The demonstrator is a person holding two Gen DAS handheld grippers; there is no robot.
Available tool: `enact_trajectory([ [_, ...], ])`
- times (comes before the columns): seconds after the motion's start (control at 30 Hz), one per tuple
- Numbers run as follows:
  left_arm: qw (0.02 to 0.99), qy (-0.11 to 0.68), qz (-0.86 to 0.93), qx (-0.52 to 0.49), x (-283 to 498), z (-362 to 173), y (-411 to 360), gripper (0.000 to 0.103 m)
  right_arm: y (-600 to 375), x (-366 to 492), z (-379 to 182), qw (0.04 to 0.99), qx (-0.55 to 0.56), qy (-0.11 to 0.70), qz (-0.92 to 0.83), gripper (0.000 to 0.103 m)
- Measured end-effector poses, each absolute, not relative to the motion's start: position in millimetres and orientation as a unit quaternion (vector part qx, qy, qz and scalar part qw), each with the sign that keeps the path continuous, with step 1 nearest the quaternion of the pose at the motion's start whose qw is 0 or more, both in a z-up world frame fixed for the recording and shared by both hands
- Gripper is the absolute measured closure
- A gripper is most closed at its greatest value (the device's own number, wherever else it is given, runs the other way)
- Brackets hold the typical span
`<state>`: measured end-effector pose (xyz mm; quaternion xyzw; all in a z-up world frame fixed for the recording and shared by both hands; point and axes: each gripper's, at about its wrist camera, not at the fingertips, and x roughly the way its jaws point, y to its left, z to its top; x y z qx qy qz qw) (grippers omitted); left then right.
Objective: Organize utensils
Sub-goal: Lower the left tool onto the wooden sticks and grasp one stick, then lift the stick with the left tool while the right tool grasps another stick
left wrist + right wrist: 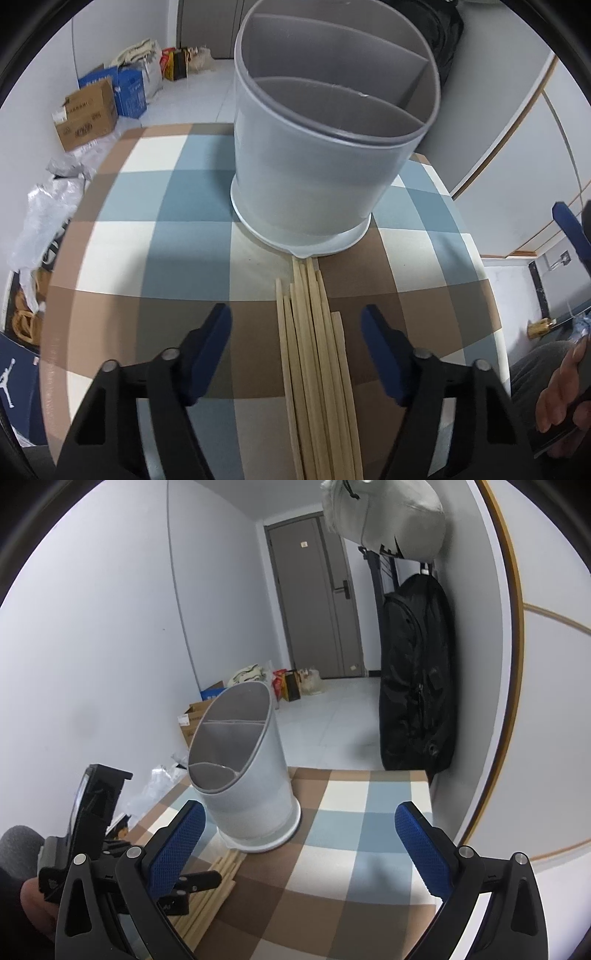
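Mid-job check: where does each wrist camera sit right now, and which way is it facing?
Left wrist: on the left gripper, tilted steeply down at the chopsticks lying between its open fingers, the grey utensil holder beyond; a hand shows at the right edge.
Right wrist: on the right gripper, facing more level across the checked tablecloth towards a door; its fingers are open and empty, the left gripper at lower left.
Shared: utensil holder, chopsticks, tablecloth, floor boxes.
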<state>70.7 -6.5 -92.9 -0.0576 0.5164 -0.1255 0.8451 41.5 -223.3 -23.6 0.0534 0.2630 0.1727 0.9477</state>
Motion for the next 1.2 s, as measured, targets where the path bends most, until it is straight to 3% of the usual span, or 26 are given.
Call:
enact_trajectory([
  [0.2, 0.833, 0.526, -0.137, -0.104, 79, -94, -2, 0.067, -229, 46, -27, 0.944, 0.075, 0.271, 0.176, 0.000],
  [0.63, 0.829, 0.536, -0.124, -0.096, 78, -93, -9, 0.099, -228, 51, -30, 0.940, 0.082, 0.278, 0.182, 0.000],
  [1.2, 0.835, 0.503, -0.148, -0.167, 72, -76, 17, 0.102, -216, 51, -32, 0.940, 0.064, 0.280, 0.184, 0.000],
])
